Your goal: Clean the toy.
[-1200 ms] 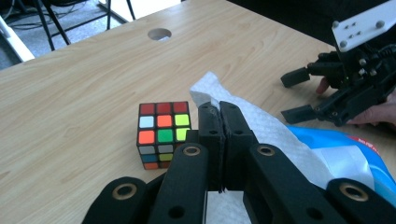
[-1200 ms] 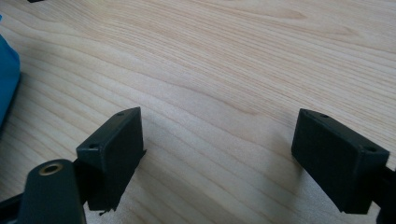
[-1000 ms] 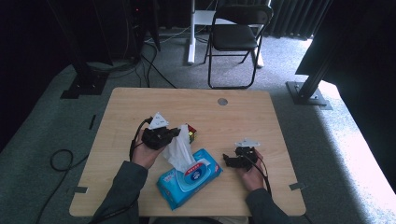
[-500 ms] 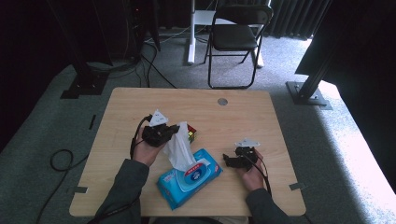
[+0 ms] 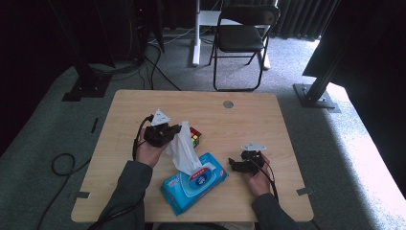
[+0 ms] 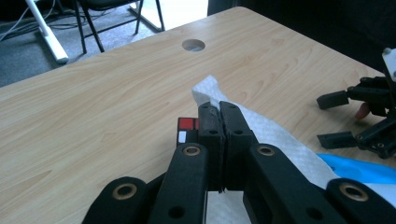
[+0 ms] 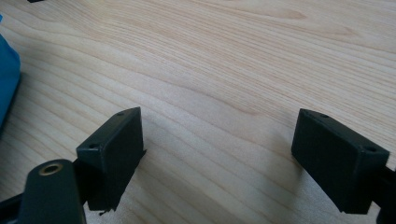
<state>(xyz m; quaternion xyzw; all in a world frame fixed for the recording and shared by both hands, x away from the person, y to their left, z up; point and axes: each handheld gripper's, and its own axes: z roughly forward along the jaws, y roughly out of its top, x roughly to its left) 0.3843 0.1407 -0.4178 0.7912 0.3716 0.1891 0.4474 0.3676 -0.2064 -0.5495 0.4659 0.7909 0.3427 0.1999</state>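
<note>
A blue pack of wet wipes (image 5: 193, 183) lies near the table's front edge. A white wipe (image 5: 182, 149) rises out of its top, and my left gripper (image 5: 176, 131) is shut on its upper end. In the left gripper view the black jaws meet on the wipe (image 6: 273, 131), whose tip sticks out beyond my left gripper (image 6: 219, 108). Right of the pack, my right gripper (image 5: 233, 164) sits low over the wood and stands open. In the right gripper view only bare wood lies between my right gripper (image 7: 219, 135) jaws.
A colour cube (image 5: 194, 136) sits on the table (image 5: 119, 120) just behind the wipe, also seen past the jaws as a red and white cube (image 6: 187, 128). A round cable hole (image 5: 228, 104) is near the far edge. A folding chair (image 5: 242, 38) stands beyond the table.
My left gripper has moved up and to the right with the wipe, which now stands further out of the pack. The right gripper has stayed in place.
</note>
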